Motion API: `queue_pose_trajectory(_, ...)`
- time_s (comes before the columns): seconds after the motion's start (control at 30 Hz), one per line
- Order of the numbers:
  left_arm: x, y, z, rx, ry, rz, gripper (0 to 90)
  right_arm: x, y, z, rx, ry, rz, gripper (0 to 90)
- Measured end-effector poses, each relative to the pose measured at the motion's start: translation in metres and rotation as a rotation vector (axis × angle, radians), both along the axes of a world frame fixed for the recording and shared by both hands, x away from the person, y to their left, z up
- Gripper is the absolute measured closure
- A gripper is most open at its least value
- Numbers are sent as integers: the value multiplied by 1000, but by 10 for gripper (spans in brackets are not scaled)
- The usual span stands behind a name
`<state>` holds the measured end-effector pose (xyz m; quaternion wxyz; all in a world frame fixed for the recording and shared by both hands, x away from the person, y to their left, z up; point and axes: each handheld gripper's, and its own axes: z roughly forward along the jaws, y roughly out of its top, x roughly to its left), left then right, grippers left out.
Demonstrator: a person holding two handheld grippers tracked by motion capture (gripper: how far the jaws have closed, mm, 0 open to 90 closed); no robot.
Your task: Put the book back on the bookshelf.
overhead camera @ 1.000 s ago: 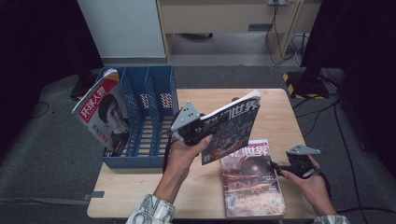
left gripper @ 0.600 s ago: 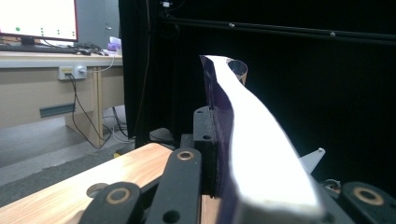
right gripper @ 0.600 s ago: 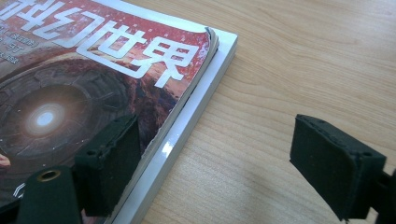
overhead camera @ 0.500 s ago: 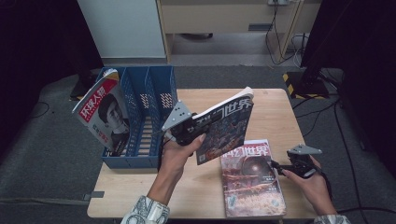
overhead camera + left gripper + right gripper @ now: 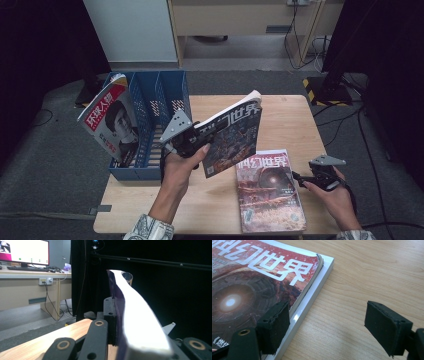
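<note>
Item 1: red-covered magazine [image 5: 107, 127], stood tilted in the leftmost slot of the blue file rack [image 5: 167, 92] at the table's left edge.

Item 2: left gripper [image 5: 192, 140], clenched on the lower left edge of a dark-covered magazine [image 5: 232, 135]; in the left gripper view the glossy cover [image 5: 136, 315] ran up between the jaws, pinched tight. The magazine was held in the air, tilted, above the wooden table [image 5: 290, 112], just right of the rack and clear of it.

Item 3: red magazine [image 5: 267, 190], lying flat on a white-edged one at the table's front, right of centre.

Item 4: right gripper [image 5: 305, 180], jaws spread and grasping nothing, low at the stack's right edge; its left pad [image 5: 274, 326] sat over the cover's edge, its right pad [image 5: 385, 326] above bare wood.
</note>
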<state>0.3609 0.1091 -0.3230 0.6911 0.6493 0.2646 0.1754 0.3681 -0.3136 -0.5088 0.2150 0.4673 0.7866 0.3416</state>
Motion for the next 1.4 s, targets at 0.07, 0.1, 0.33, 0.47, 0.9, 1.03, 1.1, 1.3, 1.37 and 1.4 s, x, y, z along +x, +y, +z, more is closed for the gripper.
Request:
queue_pose_trajectory(0.07,-1,3,1,-3,0,4,825,0,0,0,3,-3,-6,206)
queue_pose_trajectory(0.1,-2,4,1,-8,-2,5,825,0,0,0,4,-4,-7,206)
queue_pose_trajectory(0.33,-7,10,6,-5,-9,10,825,0,0,0,2,-3,-3,207)
queue_pose_trajectory(0.47,-9,15,7,-12,-11,16,825,0,0,-1,-2,3,-8,206)
queue_pose_trajectory(0.9,-18,37,20,-21,-30,57,825,-1,-3,0,-4,-18,-1,387)
queue_pose_trajectory(1.03,-19,43,22,-21,-31,70,825,-2,-4,0,-1,-14,-6,421)
queue_pose_trajectory(1.1,-19,46,23,-24,-31,78,825,-2,-5,0,-2,-16,-1,421)
queue_pose_trajectory(1.3,-24,57,28,-35,-38,92,825,-1,-4,0,0,-10,1,421)
queue_pose_trajectory(1.37,-25,61,31,-42,-41,101,825,-1,-4,0,-1,-13,1,421)
queue_pose_trajectory(1.4,-26,63,31,-42,-42,105,825,-1,-4,0,-1,-12,2,421)
